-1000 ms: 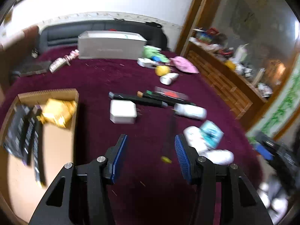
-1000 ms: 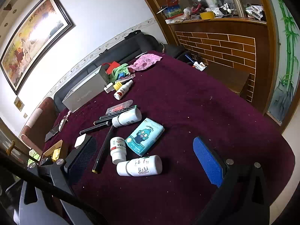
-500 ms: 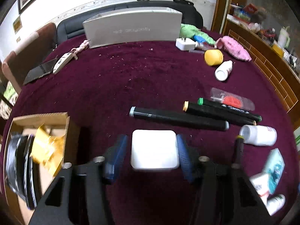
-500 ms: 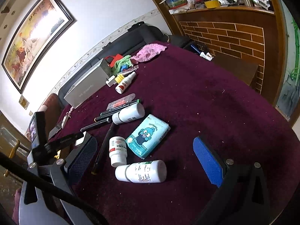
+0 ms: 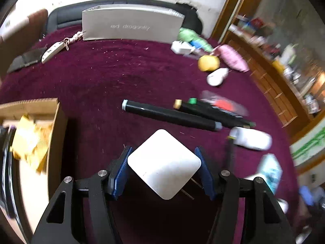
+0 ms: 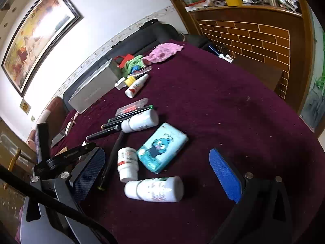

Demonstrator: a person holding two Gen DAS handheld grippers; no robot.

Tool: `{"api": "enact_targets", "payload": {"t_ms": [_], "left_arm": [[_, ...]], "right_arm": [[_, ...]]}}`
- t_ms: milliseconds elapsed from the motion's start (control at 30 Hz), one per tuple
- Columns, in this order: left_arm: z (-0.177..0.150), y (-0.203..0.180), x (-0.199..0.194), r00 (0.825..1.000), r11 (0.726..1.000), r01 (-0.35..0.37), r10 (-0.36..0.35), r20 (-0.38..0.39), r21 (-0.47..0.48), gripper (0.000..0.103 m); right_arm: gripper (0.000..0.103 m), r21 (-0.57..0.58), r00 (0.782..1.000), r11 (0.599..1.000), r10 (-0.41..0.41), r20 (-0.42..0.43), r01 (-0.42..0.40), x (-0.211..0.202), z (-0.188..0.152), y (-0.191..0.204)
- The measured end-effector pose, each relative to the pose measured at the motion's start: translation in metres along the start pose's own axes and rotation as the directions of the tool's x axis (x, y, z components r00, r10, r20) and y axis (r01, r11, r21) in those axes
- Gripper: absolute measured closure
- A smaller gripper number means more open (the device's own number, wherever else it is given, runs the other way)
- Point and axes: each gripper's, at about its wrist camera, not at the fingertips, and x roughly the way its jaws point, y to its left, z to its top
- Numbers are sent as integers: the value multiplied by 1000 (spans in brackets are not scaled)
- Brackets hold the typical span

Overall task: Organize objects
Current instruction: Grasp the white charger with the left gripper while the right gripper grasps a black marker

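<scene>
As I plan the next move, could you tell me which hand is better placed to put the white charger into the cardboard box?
Left. The left gripper is closing with the white charger between its pads, and the cardboard box lies just beside it. The right gripper hangs open and empty over the bottles.

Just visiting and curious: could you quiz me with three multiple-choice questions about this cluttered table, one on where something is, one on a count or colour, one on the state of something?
1. Where is the cardboard box relative to the white square adapter?
A. left of it
B. right of it
C. on top of it

2. What colour is the table cover?
A. green
B. dark red
C. grey

3. How does the white bottle nearest the right tool stand?
A. upright
B. lying on its side
C. inside the box

Answers: 1 A, the box sits at the left edge of the left wrist view. 2 B, maroon cloth everywhere. 3 B, it lies flat on the cloth.
</scene>
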Motion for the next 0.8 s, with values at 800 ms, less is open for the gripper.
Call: {"api": "enact_targets", "payload": {"t_ms": [800], "left_arm": [[-83,122,-174,952,998,48,-33,305,-43,47]], "right_arm": [[37,-319,949,946,-156,-273,64,126,0,129]]}}
